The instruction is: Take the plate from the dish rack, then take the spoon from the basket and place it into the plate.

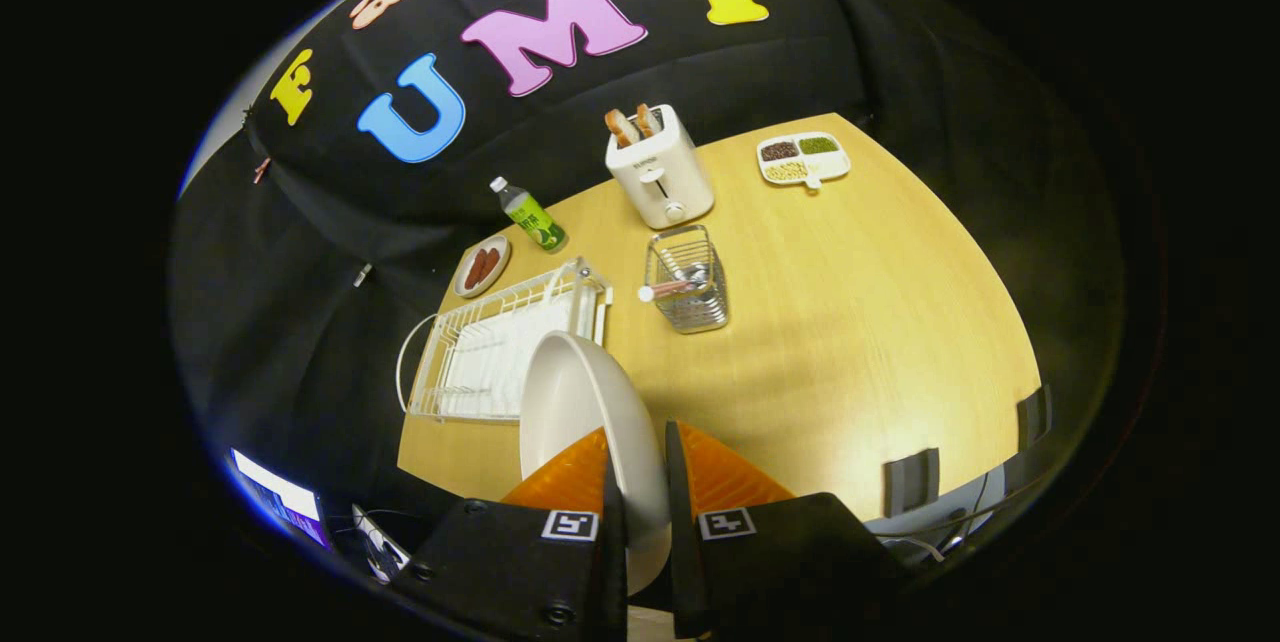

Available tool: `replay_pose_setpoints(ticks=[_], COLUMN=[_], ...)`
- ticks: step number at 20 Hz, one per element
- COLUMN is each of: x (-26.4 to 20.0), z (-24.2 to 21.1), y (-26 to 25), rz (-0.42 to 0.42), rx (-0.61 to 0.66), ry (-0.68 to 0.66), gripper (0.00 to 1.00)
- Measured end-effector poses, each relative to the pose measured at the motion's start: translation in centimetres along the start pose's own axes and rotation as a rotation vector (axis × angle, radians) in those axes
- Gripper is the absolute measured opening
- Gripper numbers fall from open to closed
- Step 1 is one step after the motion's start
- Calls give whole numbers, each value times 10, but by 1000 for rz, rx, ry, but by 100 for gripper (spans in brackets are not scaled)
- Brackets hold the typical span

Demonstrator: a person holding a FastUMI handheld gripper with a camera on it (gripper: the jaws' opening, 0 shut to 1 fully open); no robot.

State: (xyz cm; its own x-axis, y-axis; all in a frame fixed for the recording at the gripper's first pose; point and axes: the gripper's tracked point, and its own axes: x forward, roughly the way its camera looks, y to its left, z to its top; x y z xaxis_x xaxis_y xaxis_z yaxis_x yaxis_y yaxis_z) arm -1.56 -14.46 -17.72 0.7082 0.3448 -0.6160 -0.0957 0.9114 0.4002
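The gripper (640,442) is looking down from above onto a wooden counter (850,322). Its jaws are clamped on the rim of a white plate (580,402), one finger on each face, and the plate is standing on edge between them, raised above the counter. Just beyond the plate, a white wire dish rack (500,347) is sitting on the counter with no dishes in it. To the right of the rack, well apart from the plate, a wire basket (688,282) is standing upright, and a spoon (668,289) with a pale handle is leaning inside it among other utensils. Farther back, a white toaster (660,167) is holding two slices of bread. A green bottle (528,214) is standing near a small dish of sausages (483,265) behind the rack. At the far side of the counter, a divided tray (803,160) is holding dark, green and pale foods in separate compartments.
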Motion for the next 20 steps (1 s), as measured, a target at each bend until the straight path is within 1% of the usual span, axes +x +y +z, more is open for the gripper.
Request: replay_pose_setpoints(ticks=[3,6,9,11,13,16,17,18,19,20], x=[33,72,102,115,120,126,127,128,126,122], z=[-4,-7,-15,-22,-24,-23,-21,-19,-14,-7], y=[-36,-50,-57,-61,-56,-70,-73,-71,-70,-68], rz=[3,31,38,33,61,16,15,20,28,35], rx=[9,25,24,5,16,-7,-9,-5,-9,-24], ry=[50,99,148,169,172,165,153,143,126,99], gripper=[22,22,22,22,22,25,33,39,38,48])
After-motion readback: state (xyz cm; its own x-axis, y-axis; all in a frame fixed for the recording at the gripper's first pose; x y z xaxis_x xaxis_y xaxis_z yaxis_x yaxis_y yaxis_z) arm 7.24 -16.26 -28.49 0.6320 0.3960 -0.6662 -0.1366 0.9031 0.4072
